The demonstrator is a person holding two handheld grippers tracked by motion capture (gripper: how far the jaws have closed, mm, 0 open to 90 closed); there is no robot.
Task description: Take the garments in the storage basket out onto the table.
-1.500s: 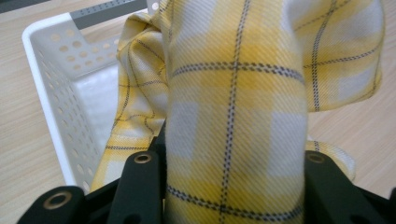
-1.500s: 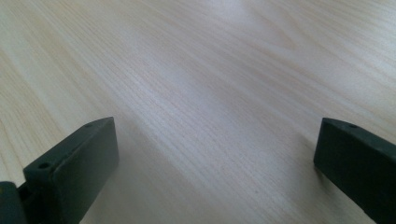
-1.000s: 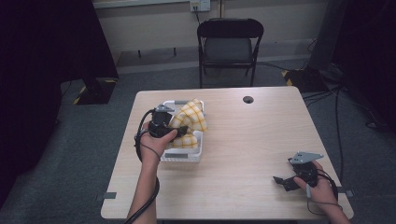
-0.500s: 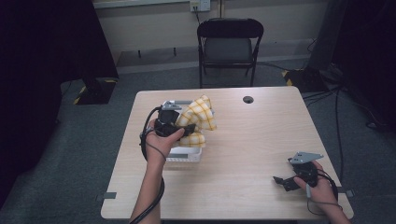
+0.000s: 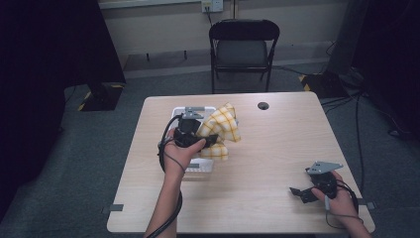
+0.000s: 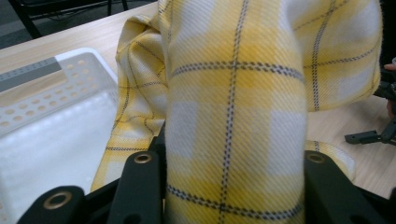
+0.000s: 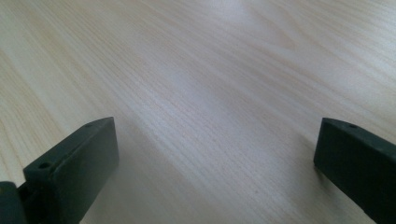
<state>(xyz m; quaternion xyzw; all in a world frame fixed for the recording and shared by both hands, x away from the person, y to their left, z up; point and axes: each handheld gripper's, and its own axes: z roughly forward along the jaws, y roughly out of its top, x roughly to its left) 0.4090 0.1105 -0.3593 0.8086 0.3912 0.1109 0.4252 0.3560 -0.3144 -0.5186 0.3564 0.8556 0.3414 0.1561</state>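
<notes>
A yellow and white checked cloth (image 5: 221, 130) hangs from my left gripper (image 5: 210, 141), which is shut on it above the right edge of a white perforated basket (image 5: 199, 167). In the left gripper view the cloth (image 6: 233, 102) bulges up between the two black jaws, and the basket (image 6: 51, 121) lies to the left below it. My right gripper (image 5: 300, 192) rests low over the table near its front right corner, open with nothing between its jaws. In the right gripper view its gripper (image 7: 215, 158) frames bare wood.
The light wooden table (image 5: 277, 148) has a dark cable hole (image 5: 263, 105) at the back. A black folding chair (image 5: 243, 49) stands behind the table. The other gripper (image 6: 373, 135) appears far right in the left gripper view.
My left gripper has lifted the cloth out of the basket and carried it to the right. The right gripper has stayed where it was.
</notes>
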